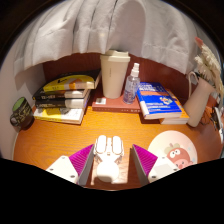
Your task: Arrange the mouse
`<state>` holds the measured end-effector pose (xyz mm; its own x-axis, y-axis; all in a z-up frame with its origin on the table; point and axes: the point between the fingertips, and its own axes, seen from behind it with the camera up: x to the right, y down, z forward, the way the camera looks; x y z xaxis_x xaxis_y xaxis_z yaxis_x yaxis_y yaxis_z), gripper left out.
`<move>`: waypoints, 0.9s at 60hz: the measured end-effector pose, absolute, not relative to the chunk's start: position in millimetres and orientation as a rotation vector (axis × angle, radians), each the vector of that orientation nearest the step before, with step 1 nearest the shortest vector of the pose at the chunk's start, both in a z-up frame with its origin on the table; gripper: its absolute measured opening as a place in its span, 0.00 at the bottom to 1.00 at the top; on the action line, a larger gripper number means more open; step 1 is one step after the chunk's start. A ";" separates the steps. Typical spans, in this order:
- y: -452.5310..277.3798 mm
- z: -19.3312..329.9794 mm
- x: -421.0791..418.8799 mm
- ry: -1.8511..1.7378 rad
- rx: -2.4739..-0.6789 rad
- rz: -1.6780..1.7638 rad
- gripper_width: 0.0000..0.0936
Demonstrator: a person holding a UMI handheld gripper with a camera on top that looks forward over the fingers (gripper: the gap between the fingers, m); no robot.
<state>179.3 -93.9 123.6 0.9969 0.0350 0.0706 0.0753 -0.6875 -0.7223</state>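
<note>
A white mouse point(108, 157) lies on the brown wooden desk point(55, 140) between my two fingers, its buttons pointing away from me. The gripper point(109, 162) is open around it. The left magenta pad point(80, 160) comes close to the mouse's side. Bare desk shows between the mouse and the right pad point(140, 160). Whether the mouse rests on the desk or is lifted I cannot tell.
A stack of books point(60, 100) with a yellow one on top lies back left, with a dark jar point(20, 111) beside it. A white container point(115, 72), a spray bottle point(132, 82) and a blue book point(160, 102) stand behind. A round cartoon mat point(175, 151) lies at right.
</note>
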 end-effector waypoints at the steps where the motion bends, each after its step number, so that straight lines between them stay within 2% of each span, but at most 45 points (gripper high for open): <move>1: -93.9 125.4 183.7 -0.071 -2.328 -0.067 0.80; 5: -99.3 136.8 203.8 -0.040 -2.331 -0.052 0.78; 6: -88.2 128.4 192.6 -0.032 -2.332 -0.039 0.76; 11: -96.1 137.4 199.6 -0.028 -2.330 0.020 0.60; 14: -99.9 142.8 209.0 -0.033 -2.328 0.024 0.58; 15: -91.1 130.9 195.2 -0.033 -2.327 0.024 0.58; 23: -97.0 139.8 214.7 -0.020 -2.343 0.042 0.54; 26: -90.5 135.9 209.6 -0.014 -2.352 0.049 0.47; 30: -88.4 138.6 212.9 -0.022 -2.356 0.056 0.42; 31: -87.1 138.3 212.6 -0.034 -2.356 0.057 0.45; 37: -75.2 148.3 212.1 -0.090 -2.387 0.105 0.44; 41: -68.3 175.5 204.3 -0.141 -2.361 0.148 0.44; 42: -68.0 192.5 201.6 -0.155 -2.342 0.158 0.41; 43: -65.4 206.0 200.6 -0.170 -2.318 0.161 0.43; 54: -52.2 361.3 254.6 -0.222 -2.094 0.136 0.44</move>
